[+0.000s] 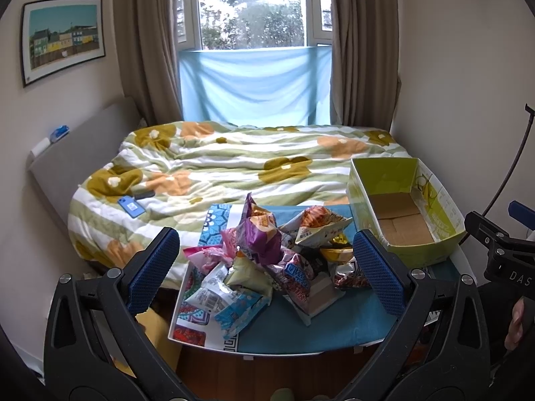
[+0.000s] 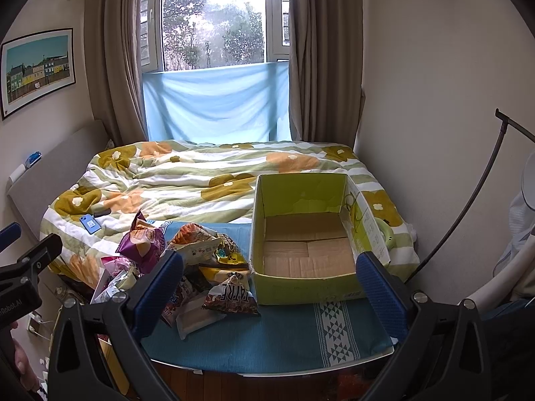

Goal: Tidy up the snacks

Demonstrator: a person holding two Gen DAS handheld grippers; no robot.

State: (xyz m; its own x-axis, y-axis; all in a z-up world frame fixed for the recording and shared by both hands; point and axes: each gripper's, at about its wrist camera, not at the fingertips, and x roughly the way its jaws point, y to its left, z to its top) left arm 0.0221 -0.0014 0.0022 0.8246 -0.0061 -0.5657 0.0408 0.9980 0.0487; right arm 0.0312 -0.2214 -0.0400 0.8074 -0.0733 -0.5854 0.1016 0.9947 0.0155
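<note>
A pile of snack packets (image 1: 264, 260) lies on a small table with a blue cloth (image 1: 301, 327); a purple bag (image 1: 259, 234) stands on top. The pile also shows in the right wrist view (image 2: 187, 267). An empty green cardboard box (image 1: 401, 214) stands to the right of the pile, seen too in the right wrist view (image 2: 307, 234). My left gripper (image 1: 265, 267) is open and empty, held in front of the pile. My right gripper (image 2: 271, 290) is open and empty, in front of the box and the pile's right edge.
A bed with a flowered quilt (image 1: 234, 163) lies behind the table, with a blue phone (image 1: 131, 206) on it. A window with curtains (image 1: 257, 43) is at the back. A black lamp arm (image 2: 468, 207) curves along the right wall.
</note>
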